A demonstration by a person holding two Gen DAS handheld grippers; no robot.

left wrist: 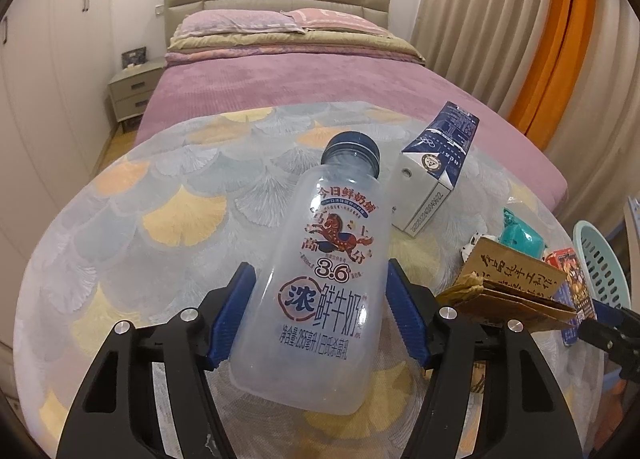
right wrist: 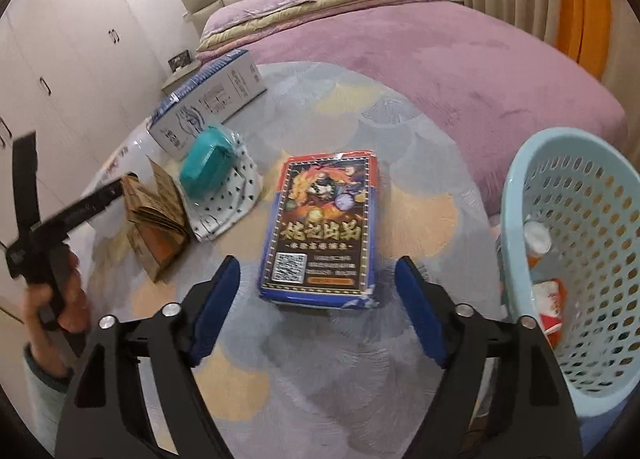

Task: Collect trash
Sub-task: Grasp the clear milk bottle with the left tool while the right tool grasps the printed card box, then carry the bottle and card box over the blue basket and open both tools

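Trash partly sitting in basket (right wrist: 516, 195); left gripper (left wrist: 320, 315) pinching milk bottle (left wrist: 320, 279), right gripper (right wrist: 318, 311) spreading over card box (right wrist: 324, 227); carton (left wrist: 436, 175), paper bag (left wrist: 508, 283) waiting.

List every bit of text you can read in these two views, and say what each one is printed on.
"今日鲜奶铺", "3.6", "浓 鲜牛奶": milk bottle.
Small line under "鲜牛奶" on the bottle: partly legible, not sure.
Date code on the white and blue carton: too small.
Brown paper bag: large characters, upside down, unreadable.
Blue card box: gold title stylised, QR code, small print blurred.
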